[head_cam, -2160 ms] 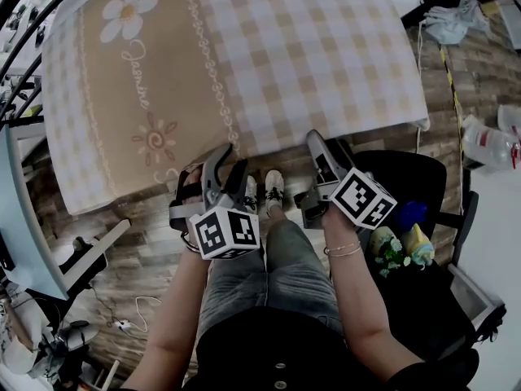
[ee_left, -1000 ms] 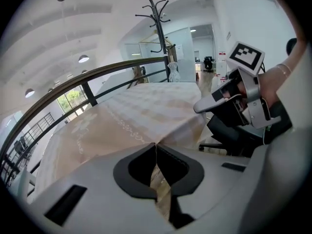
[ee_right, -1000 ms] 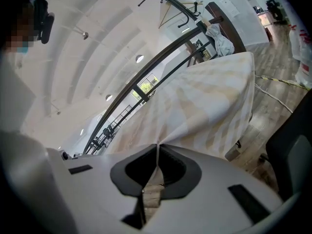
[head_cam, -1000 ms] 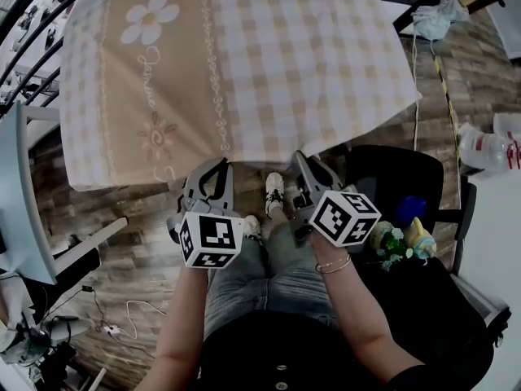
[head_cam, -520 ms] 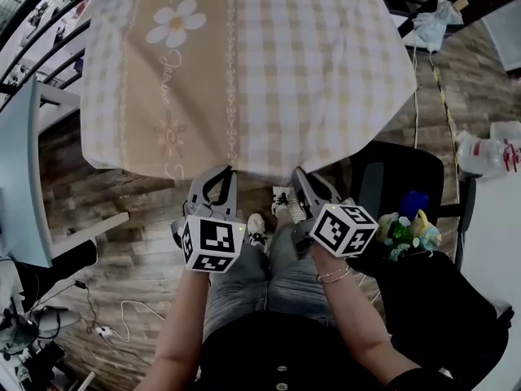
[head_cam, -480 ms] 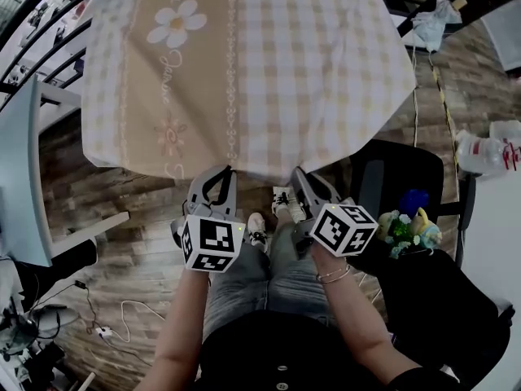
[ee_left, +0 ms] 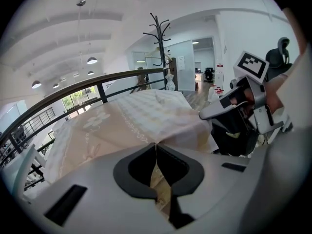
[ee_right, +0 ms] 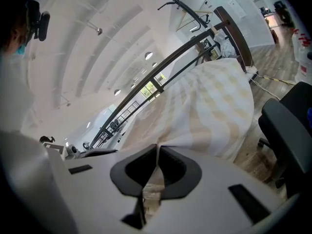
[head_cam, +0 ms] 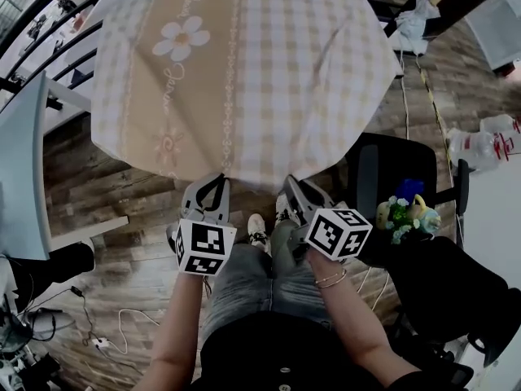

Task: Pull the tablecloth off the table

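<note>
Done: left claw (head_cam: 218, 177) and right claw (head_cam: 291, 182) are squeezing tight on the tablecloth (head_cam: 269, 63) edge | Left: it is still covering the worktop, so pulling seems barely starting.

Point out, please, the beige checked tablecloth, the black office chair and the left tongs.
beige checked tablecloth (head_cam: 309, 63): head view, checked centre.
black office chair (head_cam: 415, 161): head view, dark upholstery.
left tongs (head_cam: 216, 182): head view, between tips.

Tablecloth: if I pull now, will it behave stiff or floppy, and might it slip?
Likely floppy: the tablecloth sags and puckers toward both grips. Slip seems possible: left claw and right claw pinch only its thin hem.
</note>
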`<state>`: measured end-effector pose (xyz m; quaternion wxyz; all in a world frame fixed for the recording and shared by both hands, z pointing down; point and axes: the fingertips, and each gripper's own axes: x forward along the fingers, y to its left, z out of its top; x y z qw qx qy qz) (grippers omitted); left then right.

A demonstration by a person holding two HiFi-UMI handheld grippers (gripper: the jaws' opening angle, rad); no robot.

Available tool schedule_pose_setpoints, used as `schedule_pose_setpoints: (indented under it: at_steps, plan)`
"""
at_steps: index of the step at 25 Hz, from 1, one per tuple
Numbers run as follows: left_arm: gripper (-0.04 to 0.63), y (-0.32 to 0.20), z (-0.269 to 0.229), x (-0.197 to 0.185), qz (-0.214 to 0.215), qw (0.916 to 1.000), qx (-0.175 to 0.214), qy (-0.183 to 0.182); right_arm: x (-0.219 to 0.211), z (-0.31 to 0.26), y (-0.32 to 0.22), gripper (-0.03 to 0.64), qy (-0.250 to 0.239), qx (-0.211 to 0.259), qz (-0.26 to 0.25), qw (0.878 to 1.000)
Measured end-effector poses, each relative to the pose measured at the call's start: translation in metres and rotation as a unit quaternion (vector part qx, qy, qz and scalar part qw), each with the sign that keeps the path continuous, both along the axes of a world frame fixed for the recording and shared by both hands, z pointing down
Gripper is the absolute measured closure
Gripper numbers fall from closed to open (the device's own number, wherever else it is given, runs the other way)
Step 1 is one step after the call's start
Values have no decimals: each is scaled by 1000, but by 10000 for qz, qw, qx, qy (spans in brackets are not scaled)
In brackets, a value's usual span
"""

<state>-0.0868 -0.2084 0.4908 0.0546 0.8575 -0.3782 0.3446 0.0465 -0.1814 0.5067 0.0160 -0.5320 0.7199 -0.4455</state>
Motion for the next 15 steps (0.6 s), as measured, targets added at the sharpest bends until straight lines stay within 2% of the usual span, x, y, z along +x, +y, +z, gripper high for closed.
schedule_pose_setpoints:
  at_steps: [10,15]
  plan:
    - [575,68,-10,-25,-384,9986,333,-119,-27,-6,68,583,47,372,-465,9982]
    - [575,101,-18,-21,-563,9979,327,-13,-24,-14,97,583,91,436,-632,9970]
